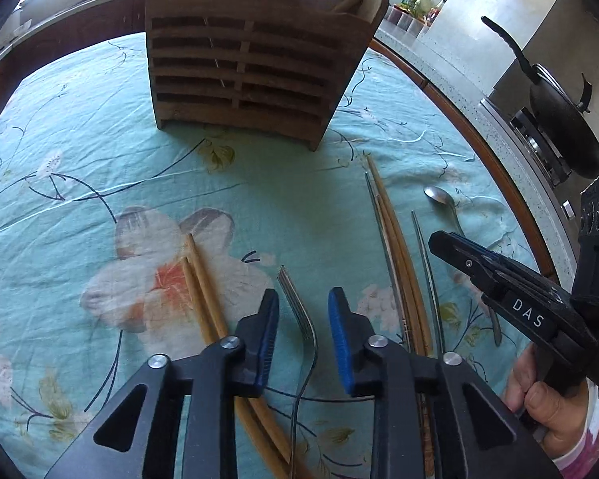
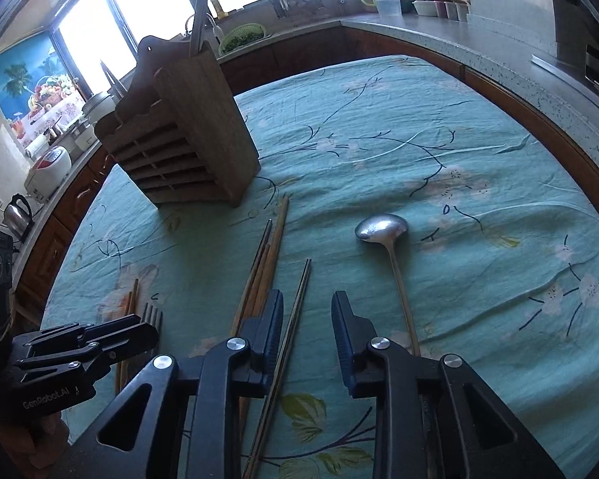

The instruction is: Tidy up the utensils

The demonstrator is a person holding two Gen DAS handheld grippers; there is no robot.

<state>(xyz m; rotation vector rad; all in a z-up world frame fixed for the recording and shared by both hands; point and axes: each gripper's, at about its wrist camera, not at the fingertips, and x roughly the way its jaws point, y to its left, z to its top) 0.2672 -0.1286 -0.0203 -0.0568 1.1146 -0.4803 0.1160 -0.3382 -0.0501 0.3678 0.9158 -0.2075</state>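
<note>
— What does the left camera see?

— A table with a green flowery cloth (image 1: 100,127). The wooden utensil holder (image 1: 243,68) stands at the far side. The left gripper (image 1: 303,339) has its fingers spread apart, holding nothing. A fork (image 1: 299,311) lies on the cloth between them. Bamboo chopsticks (image 1: 203,291) lie to the left, more chopsticks (image 1: 395,247) to the right. A black wok (image 1: 567,119) sits on the stove. The spoon (image 1: 439,195) handle hides behind the right gripper (image 1: 439,239).

— And the right camera?

— The right gripper (image 2: 307,335) is spread apart too, empty. Thin dark chopsticks (image 2: 295,311) lie between its fingers, the spoon (image 2: 381,227) just right. Windows (image 2: 100,32) shine behind the holder (image 2: 187,139). The left gripper (image 2: 139,331) covers most of the fork (image 2: 151,313).
</note>
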